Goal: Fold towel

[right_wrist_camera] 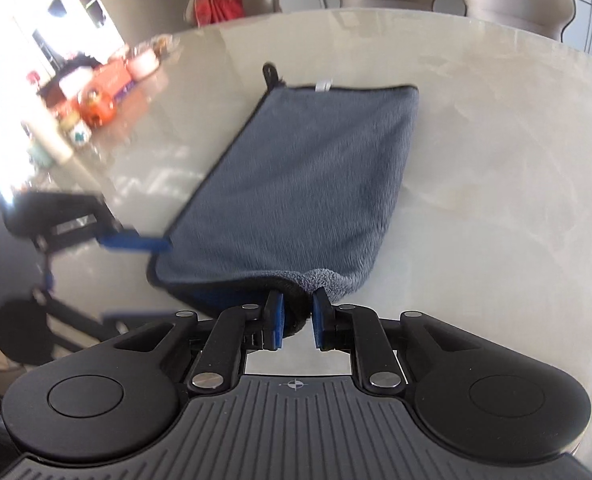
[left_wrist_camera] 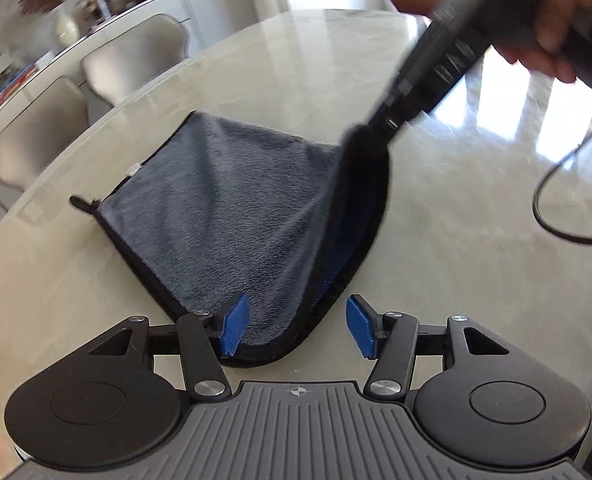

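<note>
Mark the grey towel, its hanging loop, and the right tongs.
grey plush towel [right_wrist_camera: 308, 168], right wrist view, middle of top face
black hanging loop [right_wrist_camera: 270, 71], right wrist view, loop at far corner
right tongs [right_wrist_camera: 298, 320], right wrist view, between tips pinching towel edge

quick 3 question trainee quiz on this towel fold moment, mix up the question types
1. True or false: the left hand-held gripper is clamped on the towel.
2. Multiple choice: what does the right hand-held gripper grip? A) the hanging loop B) a raised corner of the towel C) the white tag D) nothing
3. Fill in: the towel's underside, showing beneath the lifted edge, is ____.

Key
1. False: its blue pads stand apart around the near corner.
2. B: the corner is pinched and lifted while the rest lies on the table.
3. Blue: the top face is grey with a black border.
</note>
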Available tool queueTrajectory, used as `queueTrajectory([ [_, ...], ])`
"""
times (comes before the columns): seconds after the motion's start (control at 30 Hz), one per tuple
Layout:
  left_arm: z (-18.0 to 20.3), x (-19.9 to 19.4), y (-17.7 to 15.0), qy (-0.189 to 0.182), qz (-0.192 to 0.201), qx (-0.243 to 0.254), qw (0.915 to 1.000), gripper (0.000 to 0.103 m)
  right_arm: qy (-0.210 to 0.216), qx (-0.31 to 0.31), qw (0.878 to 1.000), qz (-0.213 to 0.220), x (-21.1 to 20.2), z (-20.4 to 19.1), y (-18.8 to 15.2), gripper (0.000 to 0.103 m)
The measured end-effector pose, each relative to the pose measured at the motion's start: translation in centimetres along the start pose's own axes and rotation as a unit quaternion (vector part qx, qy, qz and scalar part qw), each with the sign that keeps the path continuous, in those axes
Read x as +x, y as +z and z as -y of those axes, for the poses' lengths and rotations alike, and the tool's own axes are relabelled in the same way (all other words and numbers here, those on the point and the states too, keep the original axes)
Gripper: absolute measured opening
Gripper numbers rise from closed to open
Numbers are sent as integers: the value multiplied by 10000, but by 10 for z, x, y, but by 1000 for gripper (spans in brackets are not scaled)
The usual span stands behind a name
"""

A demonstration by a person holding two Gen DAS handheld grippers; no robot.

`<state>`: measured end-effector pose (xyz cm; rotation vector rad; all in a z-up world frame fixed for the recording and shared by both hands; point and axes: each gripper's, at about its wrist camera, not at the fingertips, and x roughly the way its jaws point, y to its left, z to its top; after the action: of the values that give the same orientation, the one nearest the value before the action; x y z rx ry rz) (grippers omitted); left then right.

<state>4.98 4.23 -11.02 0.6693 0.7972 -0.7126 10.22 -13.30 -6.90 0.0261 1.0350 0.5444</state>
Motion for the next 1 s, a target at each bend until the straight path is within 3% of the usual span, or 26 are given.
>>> queueTrajectory([
  [0.37,-3,14,10,53,-18,445,9990,54,349,478,9981,143,-3,18,19,15],
  [0.43,-8,18,13,-124,-69,385,9992,29,365,570,9975,179,-3,23,19,16],
  [0.53,-14,20,14,-229,-122,265,9993,21,422,593,9971,218,-5,27,18,19],
  [0.57,-16,22,15,-275,-159,193,9993,19,438,501,9976,215,-6,27,18,22],
  [0.63,-24,23,15,-388,-185,-53,9991,18,360,149,9989,253,-10,22,17,45],
  [0.7,-33,23,16,-545,-192,-348,9977,18,157,-511,9981,300,-17,10,16,58],
  [0.8,-42,22,16,-662,-196,-621,9957,18,-7,-1947,9807,198,-22,-15,11,63],
  [0.9,-51,22,21,-749,-235,-931,9926,18,-75,-3249,9457,-10,-18,-43,2,63],
  [1.0,-64,21,24,-837,-202,-1407,9863,18,-214,-3981,9170,-127,-4,-68,-10,63],
])
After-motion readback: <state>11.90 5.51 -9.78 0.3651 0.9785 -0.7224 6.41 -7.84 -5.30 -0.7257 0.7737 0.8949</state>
